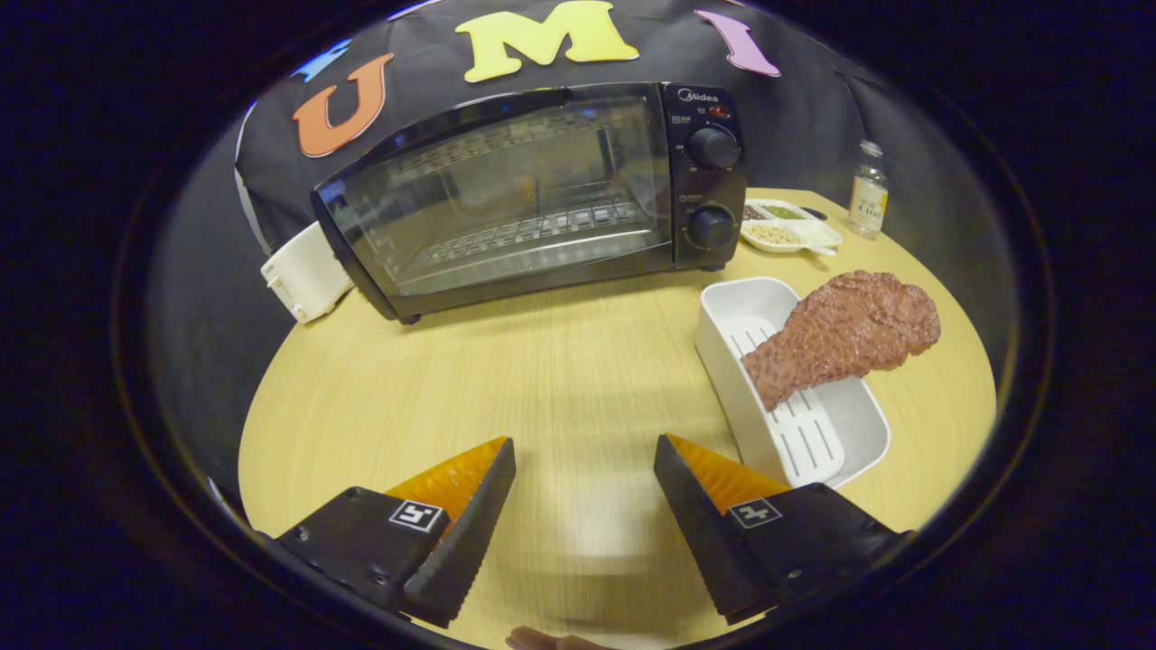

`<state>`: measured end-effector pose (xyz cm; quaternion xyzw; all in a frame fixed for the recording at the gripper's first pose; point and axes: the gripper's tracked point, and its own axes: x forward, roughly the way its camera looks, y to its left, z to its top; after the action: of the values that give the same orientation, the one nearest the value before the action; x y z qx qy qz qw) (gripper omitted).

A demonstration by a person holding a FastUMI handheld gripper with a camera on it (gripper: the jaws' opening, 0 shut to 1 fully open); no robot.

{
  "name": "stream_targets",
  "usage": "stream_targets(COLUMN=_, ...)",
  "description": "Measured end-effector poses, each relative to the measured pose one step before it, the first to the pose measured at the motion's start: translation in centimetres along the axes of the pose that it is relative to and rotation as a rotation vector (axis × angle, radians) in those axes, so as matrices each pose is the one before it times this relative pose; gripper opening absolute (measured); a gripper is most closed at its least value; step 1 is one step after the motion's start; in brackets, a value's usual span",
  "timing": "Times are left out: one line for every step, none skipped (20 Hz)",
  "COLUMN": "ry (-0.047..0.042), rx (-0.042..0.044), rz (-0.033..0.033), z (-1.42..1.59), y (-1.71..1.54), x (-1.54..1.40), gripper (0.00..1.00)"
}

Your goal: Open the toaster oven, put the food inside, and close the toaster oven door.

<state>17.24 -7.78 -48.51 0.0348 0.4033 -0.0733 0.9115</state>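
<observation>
Hovering my tool (585, 451) wide open and empty over the tabletop (560, 361), I judge nothing done: oven (533, 194) door shut, meat (844, 334) in its tray (768, 302).

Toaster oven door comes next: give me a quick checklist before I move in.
1. Hand-held gripper open with nothing between its fingers: ok.
2. Toaster oven door shut, needs opening first: ok.
3. Bare table between fingers and oven: ok.
4. Door handle location: cannot tell.
5. Meat lying partly over the rim of the white tray, ready to grab: ok.
6. Oven rack in place behind the glass: ok.
</observation>
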Motion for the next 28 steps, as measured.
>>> stream_targets(ry=-0.02065, rx=0.00152, rz=-0.00711, z=0.786, y=-0.329, x=0.409, gripper=0.99)
stream_targets(ry=-0.01613, rx=0.00278, rz=0.00107, z=0.575, y=-0.178, x=0.564, gripper=0.99)
stream_targets(ry=-0.00297, rx=0.00289, rz=0.0006, z=0.431, y=-0.168, x=0.551, gripper=0.99)
stream_targets(ry=-0.01264, rx=0.00038, rz=-0.01816, z=0.404, y=-0.534, x=0.223, gripper=0.99)
stream_targets(ry=-0.01011, rx=-0.00195, rz=-0.02587, z=0.553, y=-0.84, x=0.296, gripper=0.99)
stream_targets(ry=-0.00974, rx=-0.00546, rz=-0.01759, z=0.279, y=-0.572, x=0.298, gripper=0.99)
stream_targets(ry=0.00411, rx=0.00814, rz=-0.00523, z=0.21, y=-0.46, x=0.119, gripper=0.99)
stream_targets(ry=0.00746, rx=0.01524, rz=0.0145, z=-0.09, y=0.043, x=0.019, gripper=0.99)
stream_targets(ry=0.00308, rx=0.0152, rz=0.02886, z=0.193, y=0.47, x=-0.425, gripper=0.99)
stream_targets(ry=-0.00942, rx=-0.00262, rz=0.0287, z=0.308, y=0.696, x=-0.612, gripper=0.99)
stream_targets(ry=-0.01598, rx=-0.01219, rz=0.01366, z=0.604, y=0.551, x=-0.781, gripper=0.99)
stream_targets(ry=-0.01828, rx=-0.01585, rz=0.00574, z=0.668, y=0.51, x=-0.894, gripper=0.99)
stream_targets(ry=-0.03147, rx=-0.01664, rz=0.00617, z=1.191, y=0.661, x=-0.968, gripper=0.99)
stream_targets(ry=-0.04987, rx=-0.02033, rz=0.01161, z=1.608, y=1.068, x=-1.072, gripper=0.99)
stream_targets(ry=-0.06372, rx=-0.0311, rz=0.01211, z=2.086, y=0.995, x=-1.111, gripper=0.99)
stream_targets(ry=-0.07498, rx=-0.02876, rz=0.00752, z=2.473, y=0.878, x=-0.86, gripper=0.99)
stream_targets(ry=-0.06912, rx=-0.01376, rz=0.00694, z=2.818, y=0.932, x=-0.818, gripper=0.99)
stream_targets(ry=-0.07155, rx=-0.0187, rz=0.01758, z=2.868, y=1.114, x=-0.435, gripper=0.99)
stream_targets(ry=-0.07218, rx=-0.01576, rz=0.00171, z=2.758, y=0.79, x=0.266, gripper=0.99)
stream_targets(ry=-0.04582, rx=-0.01405, rz=-0.01241, z=1.856, y=0.226, x=0.866, gripper=0.99)
stream_targets(ry=-0.00189, rx=-0.00625, rz=-0.00964, z=0.732, y=0.362, x=1.073, gripper=0.99)
stream_targets(ry=0.03423, rx=0.00397, rz=-0.00032, z=-0.371, y=0.502, x=1.158, gripper=0.99)
stream_targets(ry=0.01992, rx=0.02317, rz=0.01009, z=0.122, y=0.46, x=1.066, gripper=0.99)
stream_targets(ry=0.02129, rx=0.02181, rz=0.0187, z=0.232, y=0.521, x=1.271, gripper=0.99)
stream_targets(ry=0.02876, rx=0.014, rz=-0.00323, z=-0.154, y=-0.134, x=1.178, gripper=0.99)
stream_targets(ry=0.03933, rx=0.00689, rz=-0.01045, z=-0.632, y=-0.452, x=1.151, gripper=0.99)
stream_targets(ry=0.05359, rx=-0.00181, rz=-0.01888, z=-0.973, y=-0.462, x=0.938, gripper=0.99)
stream_targets(ry=0.01026, rx=-0.00803, rz=-0.00423, z=-0.176, y=0.045, x=0.225, gripper=1.0)
